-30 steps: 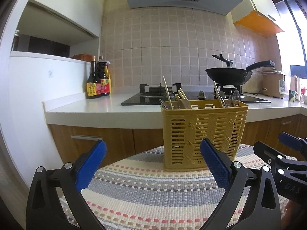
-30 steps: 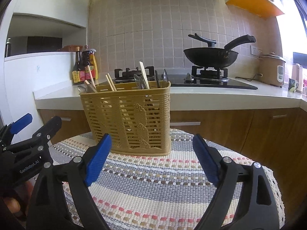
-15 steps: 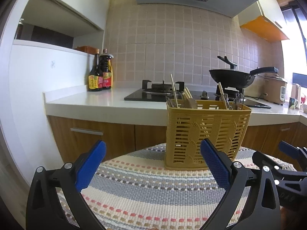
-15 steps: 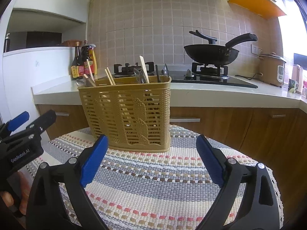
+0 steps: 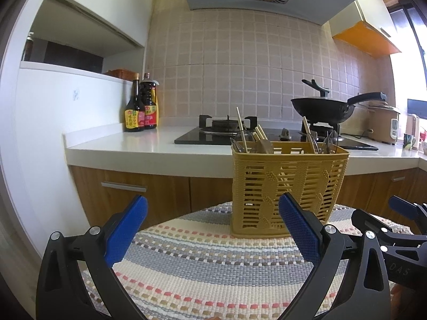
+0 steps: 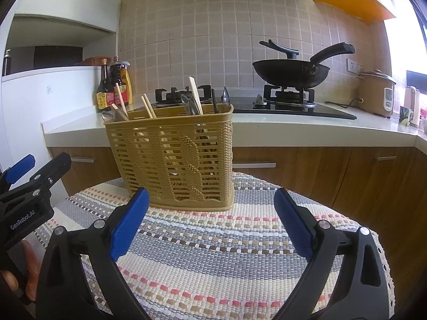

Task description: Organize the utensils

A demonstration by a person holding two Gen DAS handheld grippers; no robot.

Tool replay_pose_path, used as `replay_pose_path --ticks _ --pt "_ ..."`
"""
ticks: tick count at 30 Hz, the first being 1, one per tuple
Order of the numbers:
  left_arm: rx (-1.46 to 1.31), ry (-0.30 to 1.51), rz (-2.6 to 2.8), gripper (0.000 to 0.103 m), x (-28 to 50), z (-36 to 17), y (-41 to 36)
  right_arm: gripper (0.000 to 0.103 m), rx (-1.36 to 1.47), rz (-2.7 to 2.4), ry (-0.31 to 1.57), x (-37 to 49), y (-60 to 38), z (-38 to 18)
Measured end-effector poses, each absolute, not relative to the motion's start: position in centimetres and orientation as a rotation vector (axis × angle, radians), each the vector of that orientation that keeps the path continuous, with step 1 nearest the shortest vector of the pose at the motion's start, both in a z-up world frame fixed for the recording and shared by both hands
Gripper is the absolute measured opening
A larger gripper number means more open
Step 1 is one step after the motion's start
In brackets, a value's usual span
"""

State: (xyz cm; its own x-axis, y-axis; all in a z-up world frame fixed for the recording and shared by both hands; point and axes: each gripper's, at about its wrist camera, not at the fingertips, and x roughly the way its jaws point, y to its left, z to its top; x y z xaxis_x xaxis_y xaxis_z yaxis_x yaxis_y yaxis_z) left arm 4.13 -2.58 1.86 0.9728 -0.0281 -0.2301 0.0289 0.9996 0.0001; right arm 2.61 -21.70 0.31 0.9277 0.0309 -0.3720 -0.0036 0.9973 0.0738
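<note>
Hovering: left hand-held gripper [image 5: 210,226] wide, empty; right hand-held gripper [image 6: 210,218] jaws just opening, wide, nothing between. Yellow basket [image 6: 170,160] with utensils [image 6: 193,101] at 12 o'clock on striped mat [image 6: 213,253]. Sorting looks done; next probably retreat.

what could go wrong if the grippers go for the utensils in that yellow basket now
The basket is tall and narrow on a soft woven mat, so tugging a chopstick sideways might tip it. The utensils stand packed and crossed, so one may drag others out. Both the left gripper and the right gripper are open and empty.
</note>
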Motion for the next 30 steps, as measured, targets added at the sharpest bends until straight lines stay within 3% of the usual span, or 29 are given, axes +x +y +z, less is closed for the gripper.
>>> replay_pose_path --ticks 30 --pt "0.034 0.238 -0.031 0.095 4.21 1.78 -2.89 0.092 0.079 0.001 0.385 2.60 -21.62 0.26"
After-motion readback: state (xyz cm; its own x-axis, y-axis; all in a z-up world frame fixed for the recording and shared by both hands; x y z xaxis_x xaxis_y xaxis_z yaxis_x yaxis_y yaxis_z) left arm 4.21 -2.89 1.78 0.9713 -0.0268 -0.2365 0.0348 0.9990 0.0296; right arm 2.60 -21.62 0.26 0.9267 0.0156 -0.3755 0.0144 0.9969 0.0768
